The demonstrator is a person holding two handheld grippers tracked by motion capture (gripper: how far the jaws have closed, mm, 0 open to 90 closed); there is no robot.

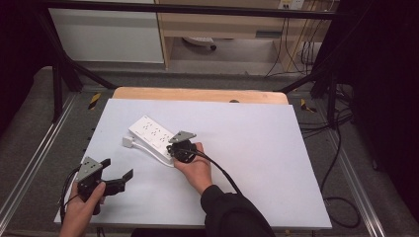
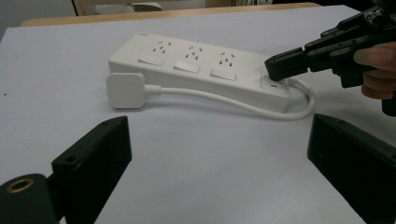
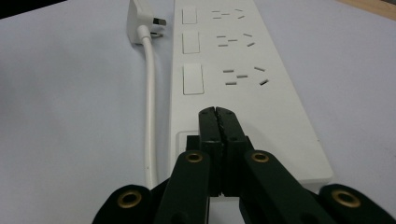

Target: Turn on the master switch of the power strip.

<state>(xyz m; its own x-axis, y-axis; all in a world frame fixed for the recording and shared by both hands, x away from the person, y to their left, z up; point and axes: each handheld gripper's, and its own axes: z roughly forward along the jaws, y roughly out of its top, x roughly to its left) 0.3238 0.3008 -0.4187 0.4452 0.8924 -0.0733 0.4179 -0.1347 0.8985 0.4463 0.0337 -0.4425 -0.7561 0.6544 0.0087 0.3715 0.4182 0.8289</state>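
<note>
At the near left corner of the white tabletop (image 1: pixel 257 163), the left gripper (image 1: pixel 118 178) is held in the person's left hand (image 1: pixel 81 210), its two black jaws spread wide with nothing between them. In the left gripper view those jaws frame bare table surface, and the strip lies well beyond them.

Toward the middle of the table lies the white plastic three-outlet power strip (image 1: pixel 150 136), set at an angle with one end pointing to the far left. Its flat white plug (image 2: pixel 125 90) rests on the table just beside that far end, and the white round cord (image 2: pixel 219 98) runs along the strip's side and loops back into the near end.

At the strip's near end, the right gripper (image 3: pixel 218 114) is held in the person's right hand (image 1: pixel 196 168), a dark sleeve (image 1: pixel 232 215) behind it. Its jaws are pressed together, tips resting on the strip's top face beside a small switch with a red mark (image 2: pixel 273 85). They grip nothing.
</note>
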